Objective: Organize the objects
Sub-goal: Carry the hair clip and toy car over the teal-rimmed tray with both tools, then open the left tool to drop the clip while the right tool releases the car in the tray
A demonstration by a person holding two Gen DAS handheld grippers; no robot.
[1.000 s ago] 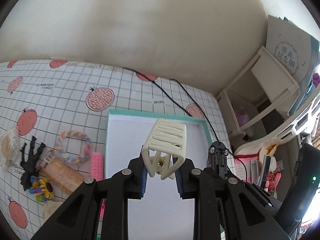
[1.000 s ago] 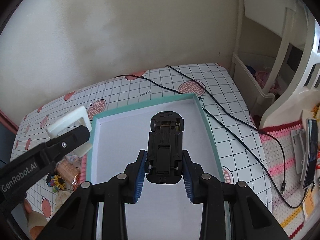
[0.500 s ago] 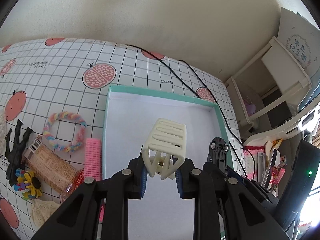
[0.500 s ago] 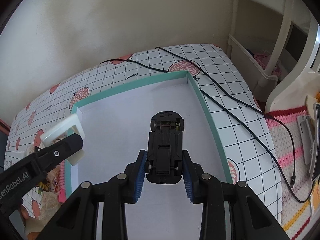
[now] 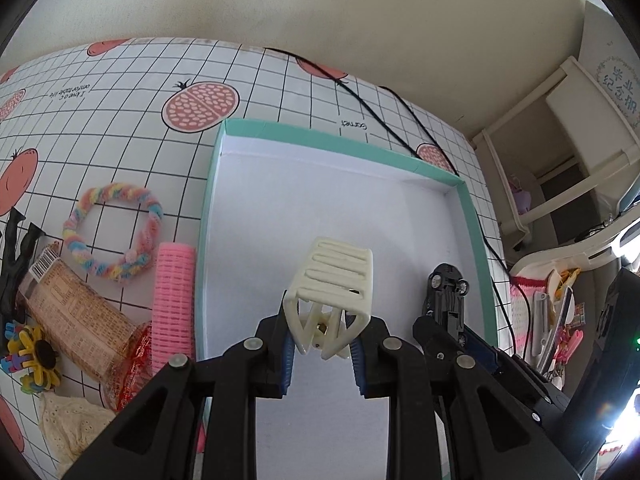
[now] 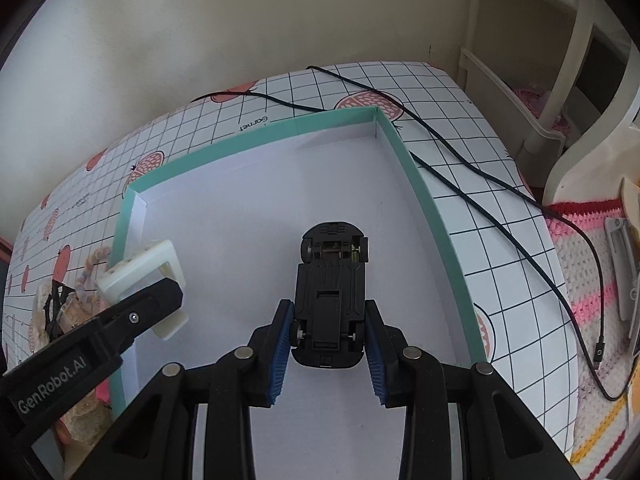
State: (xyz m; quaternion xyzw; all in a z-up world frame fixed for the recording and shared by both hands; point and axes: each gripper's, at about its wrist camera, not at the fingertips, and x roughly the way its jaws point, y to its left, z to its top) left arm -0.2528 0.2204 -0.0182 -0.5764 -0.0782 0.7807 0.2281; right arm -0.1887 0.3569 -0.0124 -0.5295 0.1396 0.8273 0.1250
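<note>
Left gripper (image 5: 322, 346) clamped on a cream hair claw clip (image 5: 332, 280), held over the white floor of the teal-rimmed box (image 5: 472, 216), lower centre of the left wrist view. Right gripper (image 6: 328, 342) clamped on a black toy car (image 6: 330, 292), underside up, over the same box at frame centre. Pink hair roller (image 5: 174, 292) lies on the tabletop (image 5: 120, 92) just beside the box's left wall, pastel braided ring (image 5: 114, 236) to its upper left.
</note>
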